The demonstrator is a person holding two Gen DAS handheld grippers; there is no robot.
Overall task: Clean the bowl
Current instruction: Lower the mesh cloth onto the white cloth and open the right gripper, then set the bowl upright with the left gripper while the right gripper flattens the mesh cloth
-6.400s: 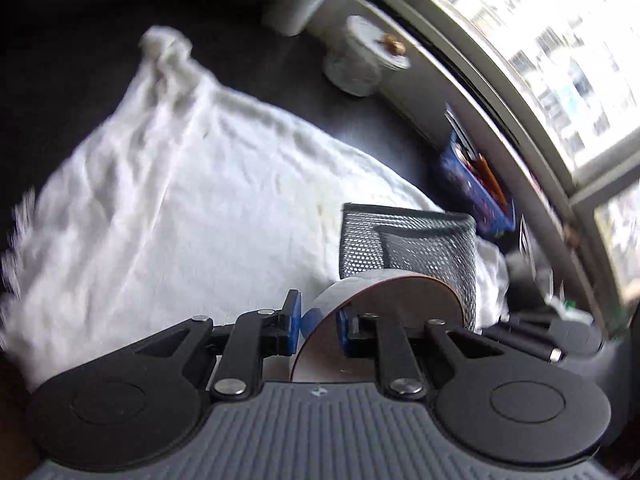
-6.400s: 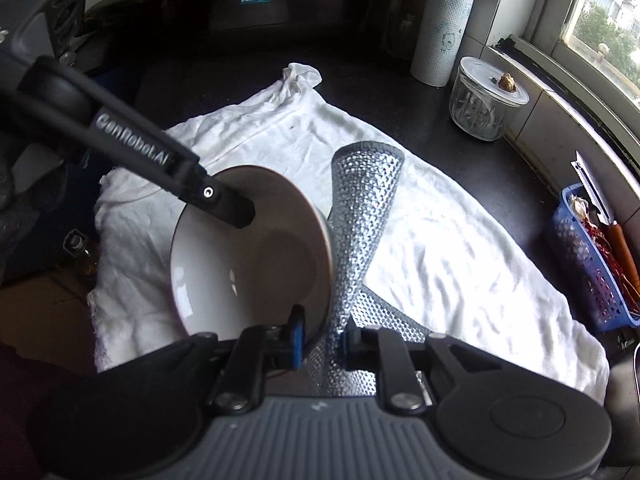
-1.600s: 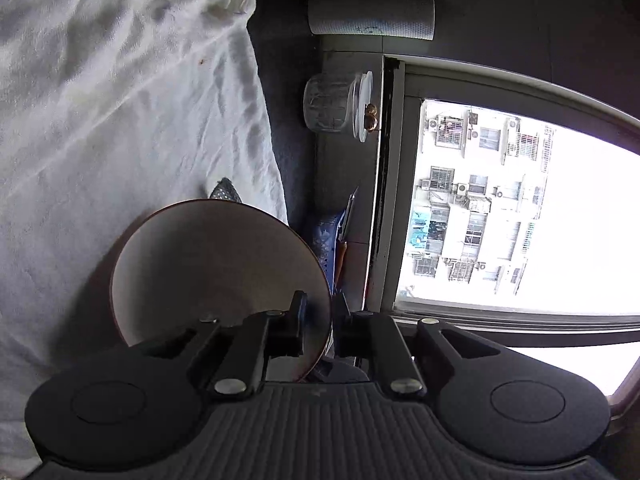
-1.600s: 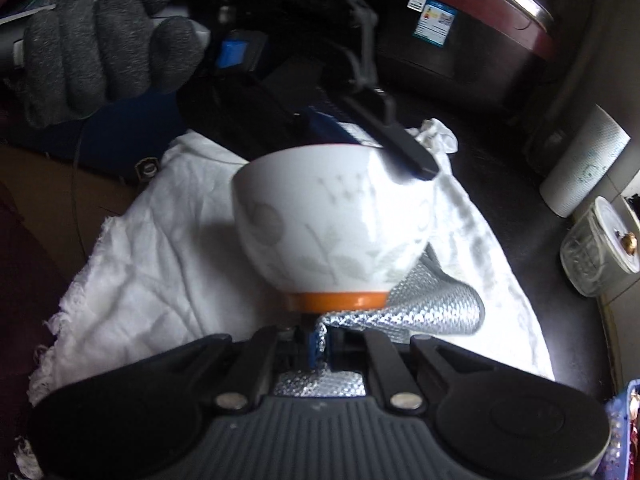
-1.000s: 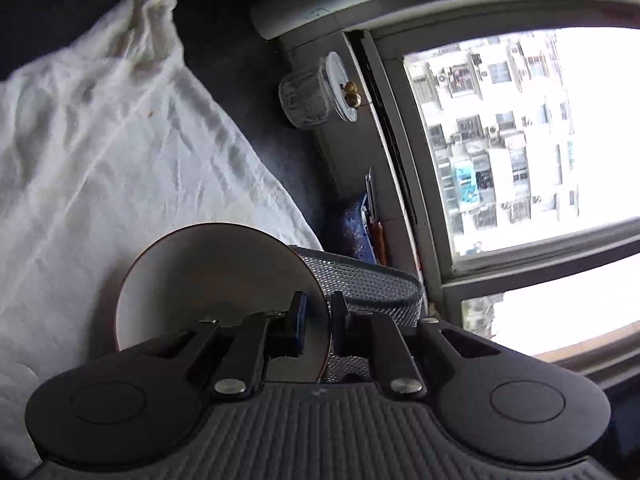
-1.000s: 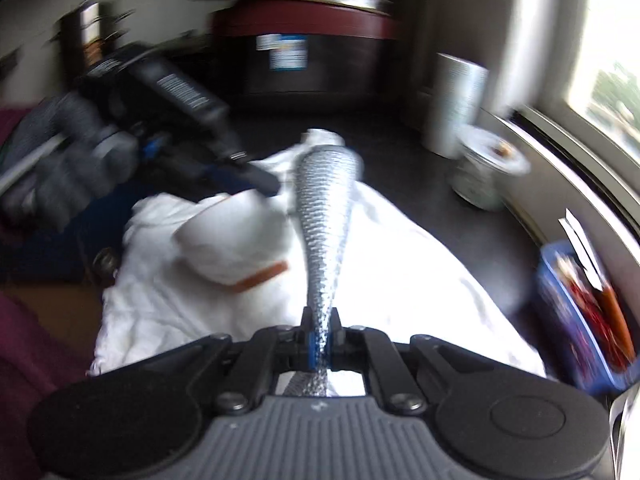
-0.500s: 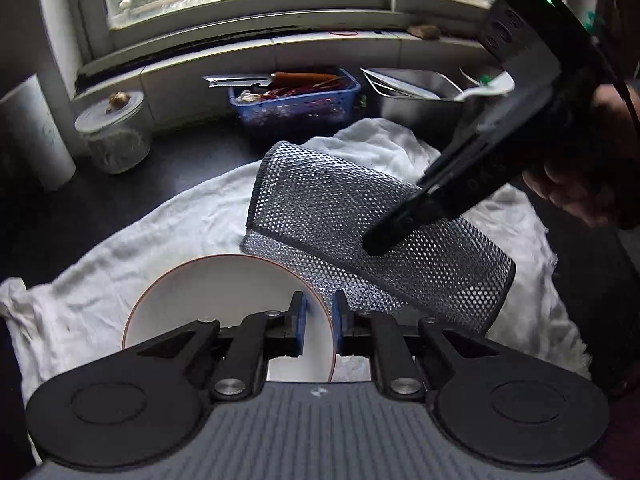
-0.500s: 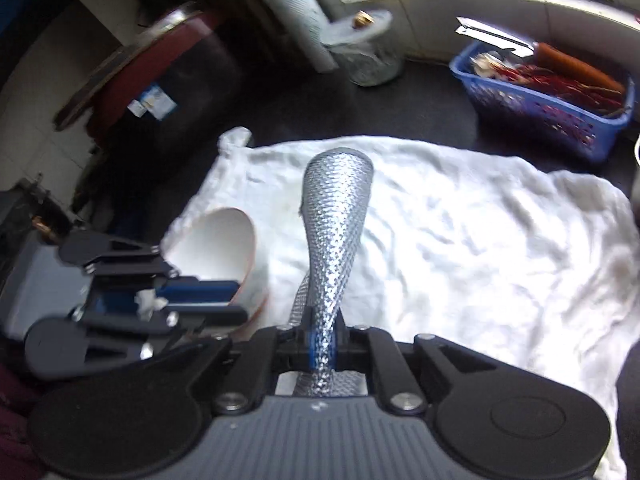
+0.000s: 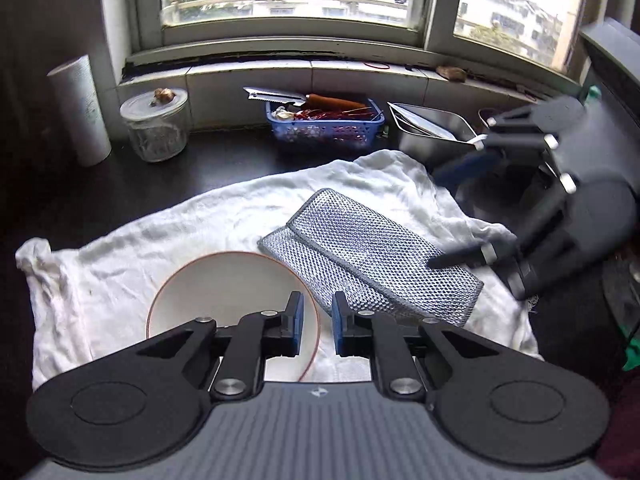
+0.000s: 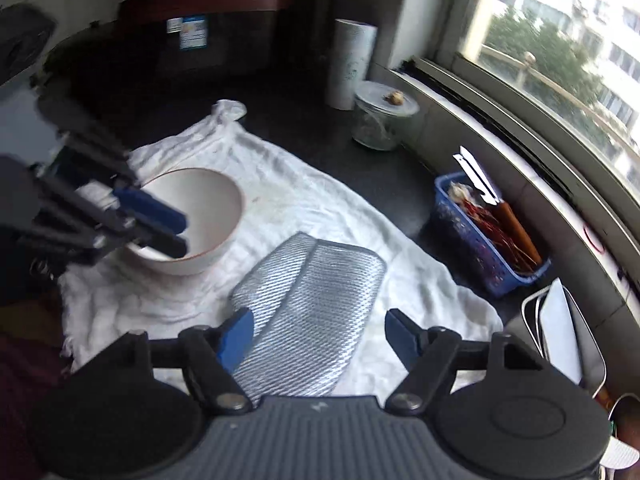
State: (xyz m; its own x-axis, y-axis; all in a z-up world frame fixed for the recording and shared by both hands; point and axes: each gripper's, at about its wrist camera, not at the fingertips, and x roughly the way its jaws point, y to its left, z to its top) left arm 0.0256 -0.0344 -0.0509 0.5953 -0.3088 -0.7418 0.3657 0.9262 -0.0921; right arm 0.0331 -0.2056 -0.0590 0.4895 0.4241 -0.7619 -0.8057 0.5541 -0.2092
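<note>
One bowl (image 9: 224, 292) — white, round, smooth-glazed, with a thin reddish rim — sits upright on the white cloth (image 9: 132, 248), its rim between the fingers of the left gripper (image 9: 317, 320). Those jaws stand narrowly parted on either side of the rim; no firm pinch is evident. Just beside the bowl lies the mesh scrubbing cloth (image 10: 308, 304), silvery, woven and folded flat. The right gripper (image 10: 318, 334) hovers over it with its jaws wide apart, holding nothing. Judged from this layout, the step is release: draw each gripper straight back and up, so the bowl is not tipped and the crumpled cloth not dragged. Beyond — blue basket (image 9: 324, 124), glass jar (image 9: 155, 128), paper roll (image 9: 80, 110).
</note>
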